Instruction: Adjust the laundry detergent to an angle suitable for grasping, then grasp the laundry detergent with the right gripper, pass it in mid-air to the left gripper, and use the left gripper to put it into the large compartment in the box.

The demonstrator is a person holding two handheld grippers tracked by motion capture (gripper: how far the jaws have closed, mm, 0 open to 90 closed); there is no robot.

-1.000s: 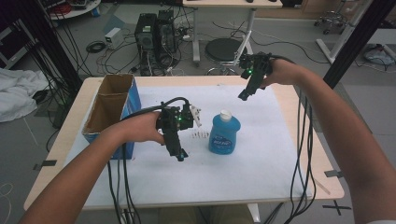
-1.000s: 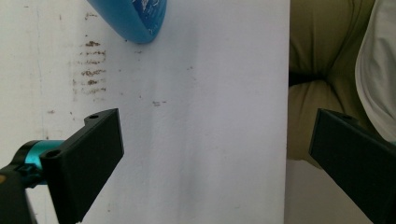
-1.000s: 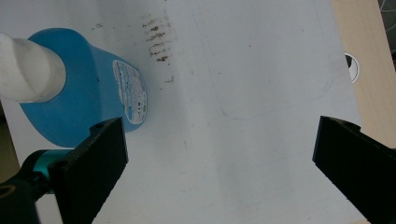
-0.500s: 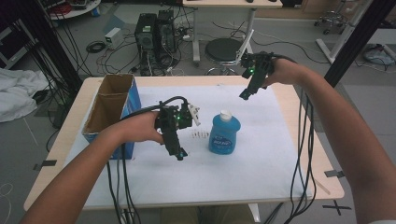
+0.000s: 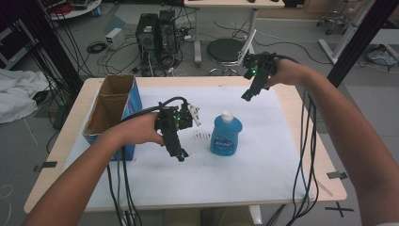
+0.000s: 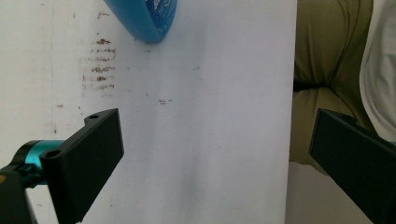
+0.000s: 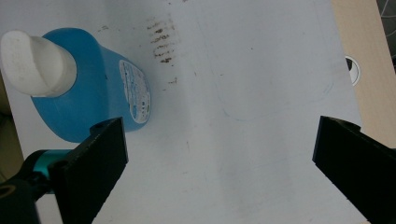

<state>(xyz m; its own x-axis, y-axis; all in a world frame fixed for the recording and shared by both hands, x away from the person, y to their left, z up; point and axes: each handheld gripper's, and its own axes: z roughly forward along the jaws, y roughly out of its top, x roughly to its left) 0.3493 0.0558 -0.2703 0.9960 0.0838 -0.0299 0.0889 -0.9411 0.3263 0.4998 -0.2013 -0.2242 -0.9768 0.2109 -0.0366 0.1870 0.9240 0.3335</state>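
I see the blue bottle [image 5: 226, 136] upright w/ white cap near the middle of the table [image 5: 301, 188], on the white sheet [image 5: 263, 169], a bit toward the near edge. My left gripper [image 5: 178, 153] hangs just beside it on its left, jaws spread wide, nothing between them. My right gripper [image 5: 248, 93] is well apart, up over the far right part of the sheet, jaws released too, empty. Plenty of bare sheet near, right and far of the bottle. Cardboard box [image 5: 110, 110] sits by the table's left edge, open top. In the left gripper view the bottle [image 6: 142, 18] is cut off at the top edge; small brown marks [image 6: 100, 63] on the sheet are too blurry to read.
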